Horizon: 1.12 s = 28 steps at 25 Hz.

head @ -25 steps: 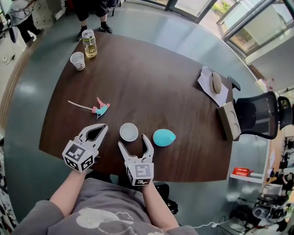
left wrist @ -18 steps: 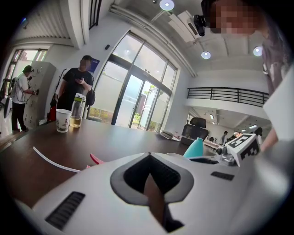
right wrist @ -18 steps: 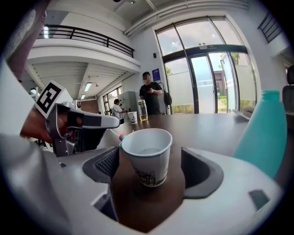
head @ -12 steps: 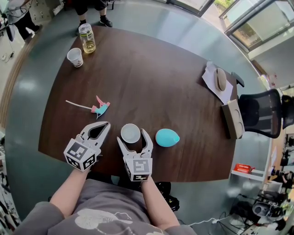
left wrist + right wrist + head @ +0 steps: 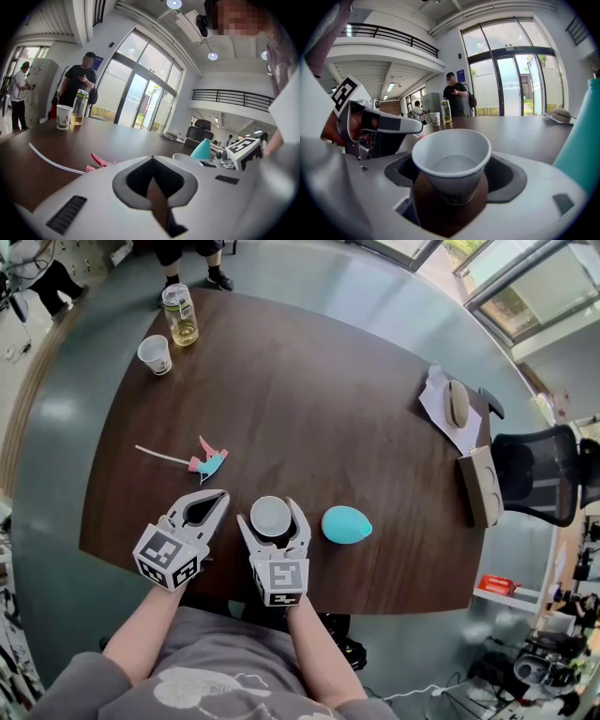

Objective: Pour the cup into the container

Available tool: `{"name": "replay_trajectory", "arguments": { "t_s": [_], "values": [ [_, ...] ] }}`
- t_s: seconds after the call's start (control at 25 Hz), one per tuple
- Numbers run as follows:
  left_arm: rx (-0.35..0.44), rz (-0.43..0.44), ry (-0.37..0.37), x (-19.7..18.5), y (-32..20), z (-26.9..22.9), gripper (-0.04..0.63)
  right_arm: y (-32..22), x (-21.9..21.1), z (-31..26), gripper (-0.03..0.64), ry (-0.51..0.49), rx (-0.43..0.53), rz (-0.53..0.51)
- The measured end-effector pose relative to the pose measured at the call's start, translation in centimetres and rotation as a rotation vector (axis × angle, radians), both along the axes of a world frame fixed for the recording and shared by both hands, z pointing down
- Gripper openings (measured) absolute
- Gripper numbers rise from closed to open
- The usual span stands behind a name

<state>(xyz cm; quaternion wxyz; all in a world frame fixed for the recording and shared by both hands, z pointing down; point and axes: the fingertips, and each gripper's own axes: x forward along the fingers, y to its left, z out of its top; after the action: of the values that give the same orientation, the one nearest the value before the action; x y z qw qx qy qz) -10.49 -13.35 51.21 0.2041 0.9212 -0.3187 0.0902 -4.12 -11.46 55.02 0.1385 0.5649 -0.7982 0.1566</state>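
I work at a big, dark brown wooden table. It is smooth and a bit shiny.

My right gripper has slid forward. A moment ago the cup stood just past its tips; now the cup stands between the two white jaws. The jaws are still wide apart, with a little gap on each side of the cup, so I am not holding it yet. I think the next thing is to squeeze gently, because paper bends and the cup could spill.

My left gripper has not moved. It rests near the table edge, beside the right one, with its tips pressed together and nothing in it.

Just to the right of the cup is a smooth, teal, egg-shaped thing. I think that is the container, but I cannot see an opening.

The small white paper cup is round, wider at the top, and seems to have clear water low inside.

A little pink and teal plastic clip lies further out on the left.
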Motion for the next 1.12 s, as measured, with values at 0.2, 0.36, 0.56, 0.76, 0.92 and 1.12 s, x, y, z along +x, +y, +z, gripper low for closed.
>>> {"name": "replay_trajectory", "arguments": {
  "t_s": [0.2, 0.36, 0.56, 0.76, 0.92, 1.12],
  "values": [
    [-0.006, 0.009, 0.006, 0.2, 0.01, 0.1, 0.006, -0.73, -0.24, 0.23, 0.394, 0.018, 0.009, 0.004],
    [-0.008, 0.013, 0.008, 0.44, -0.12, 0.03, 0.006, -0.8, -0.37, 0.35, 0.394, 0.021, 0.001, -0.003],
    [-0.01, 0.012, 0.011, 0.72, -0.19, -0.06, 0.006, -0.76, -0.42, 0.44, 0.393, 0.034, -0.004, -0.009],
    [-0.009, 0.015, 0.01, 0.74, -0.06, -0.16, 0.006, -0.77, 0.04, 0.3, 0.342, 0.039, 0.002, 0.02],
    [-0.007, 0.007, 0.009, 0.53, -0.13, -0.25, 0.006, -0.73, -0.01, 0.24, 0.324, 0.036, 0.007, 0.024],
    [-0.003, 0.003, 0.01, 0.26, -0.04, -0.41, 0.006, -0.66, -0.02, 0.3, 0.313, 0.032, -0.006, 0.016]
  ]
}}
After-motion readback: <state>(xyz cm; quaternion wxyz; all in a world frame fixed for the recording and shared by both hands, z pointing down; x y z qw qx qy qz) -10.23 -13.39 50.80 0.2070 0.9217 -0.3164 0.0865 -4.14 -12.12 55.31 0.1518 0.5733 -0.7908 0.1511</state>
